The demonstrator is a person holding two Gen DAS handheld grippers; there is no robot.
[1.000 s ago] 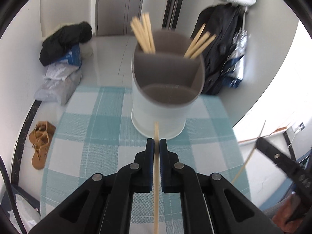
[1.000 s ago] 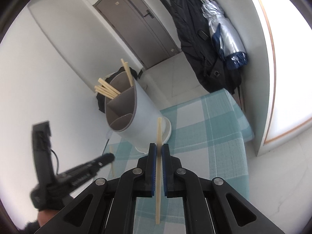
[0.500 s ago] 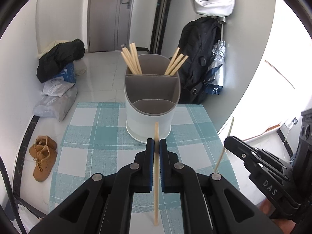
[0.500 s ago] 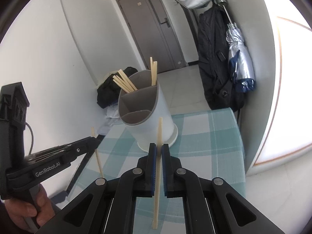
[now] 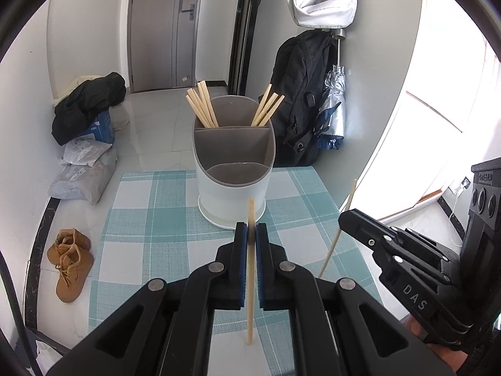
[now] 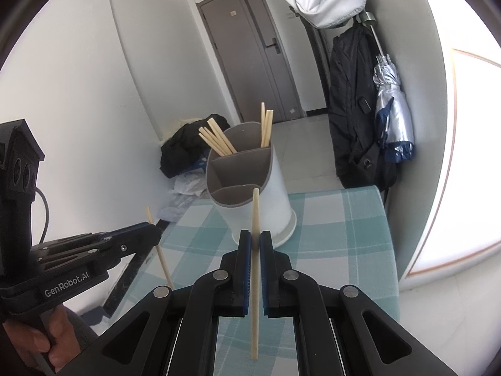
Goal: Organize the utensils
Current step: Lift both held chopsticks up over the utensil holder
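A checked table [image 5: 150, 219] was seen, with a white holder [image 5: 233, 194] set at its far side. Sticks [image 5: 203, 105] were already stood in its far pockets. One chopstick [image 5: 250, 269] was pinched upright in the closed left gripper [image 5: 250, 235], another chopstick [image 6: 255, 269] in the closed right gripper [image 6: 255, 241], likely so they could be dropped in.

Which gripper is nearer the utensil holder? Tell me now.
Left, narrowly, I'd judge. The left gripper faces the utensil holder squarely, just short of its base; the right gripper sits off to its right, angled in. Each grips a chopstick.
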